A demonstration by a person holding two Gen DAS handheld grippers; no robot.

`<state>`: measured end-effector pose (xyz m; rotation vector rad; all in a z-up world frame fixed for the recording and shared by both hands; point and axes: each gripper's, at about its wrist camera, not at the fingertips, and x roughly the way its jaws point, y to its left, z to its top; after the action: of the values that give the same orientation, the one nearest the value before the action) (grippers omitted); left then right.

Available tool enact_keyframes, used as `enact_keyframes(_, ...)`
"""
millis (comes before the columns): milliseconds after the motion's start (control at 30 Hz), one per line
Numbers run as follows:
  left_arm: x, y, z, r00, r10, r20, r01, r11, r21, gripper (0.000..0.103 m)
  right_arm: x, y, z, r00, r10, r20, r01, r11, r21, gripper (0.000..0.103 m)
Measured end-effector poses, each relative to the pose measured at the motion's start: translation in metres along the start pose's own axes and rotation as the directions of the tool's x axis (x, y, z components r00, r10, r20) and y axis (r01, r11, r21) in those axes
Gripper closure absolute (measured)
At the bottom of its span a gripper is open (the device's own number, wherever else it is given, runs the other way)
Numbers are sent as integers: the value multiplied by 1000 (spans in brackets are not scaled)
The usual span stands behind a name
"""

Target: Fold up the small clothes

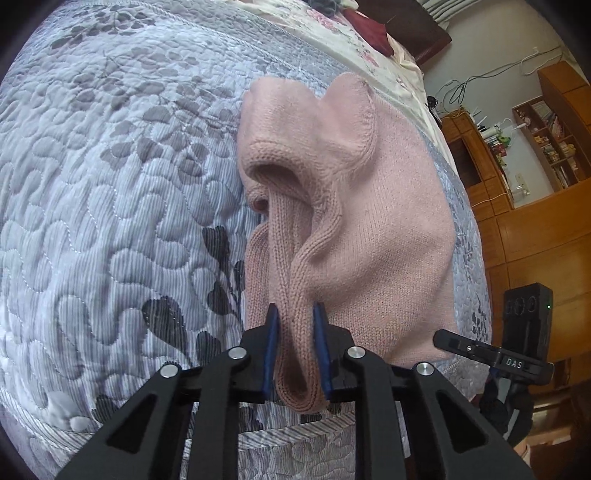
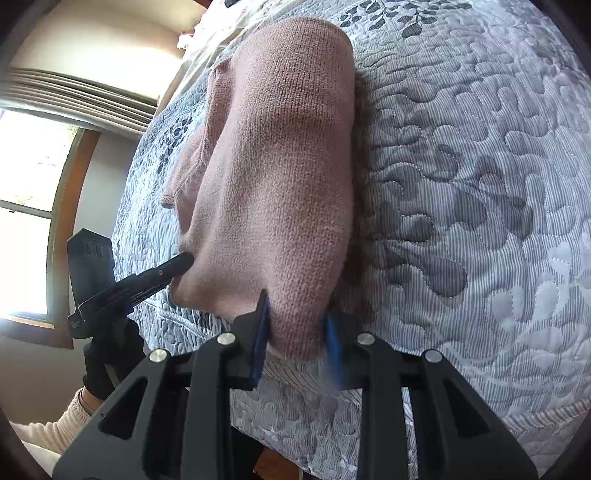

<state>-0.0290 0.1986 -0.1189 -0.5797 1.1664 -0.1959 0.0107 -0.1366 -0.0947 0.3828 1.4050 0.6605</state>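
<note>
A pink knit sweater (image 1: 369, 221) lies on a grey-blue quilted bedspread (image 1: 110, 184), partly folded, with a sleeve and a ribbed edge bunched up along its left side. My left gripper (image 1: 296, 310) is shut on a gathered fold of that ribbed edge at the near hem. In the right wrist view the sweater (image 2: 280, 147) runs away from me, and my right gripper (image 2: 295, 314) is shut on its near corner, lifted a little off the bedspread (image 2: 461, 184). A left gripper finger (image 2: 162, 273) presses into the sweater's left edge.
Wooden cabinets and bookshelves (image 1: 546, 129) stand beyond the bed's right side. Floral bedding (image 1: 351, 37) and a dark red cloth (image 1: 373, 29) lie at the bed's far end. A bright window (image 2: 26, 184) is on the left. A gloved hand (image 2: 107, 354) holds the left gripper.
</note>
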Motion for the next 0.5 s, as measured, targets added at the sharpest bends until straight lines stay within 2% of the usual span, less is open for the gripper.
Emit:
enact_keyframes(100, 7, 5, -2, 1000, 8, -7, -8, 1000, 0, 84, 9, -13, -5, 1000, -18, -14, 18, 1000, 17, 77)
enact_keyframes(300, 13, 9, -7, 1000, 16, -3, -16, 1000, 19, 78, 18, -35, -9, 1000, 16, -9, -15, 997, 80, 77)
enact_keyframes(467, 5, 10, -16, 1000, 28, 9, -28, 1000, 3, 74, 18, -21, -7, 1000, -26, 4, 26, 997, 68, 72)
enact_keyframes(500, -2, 7, -19, 999, 46, 17, -46, 999, 3, 71, 14, -16, -8, 999, -36, 10, 36, 997, 63, 68)
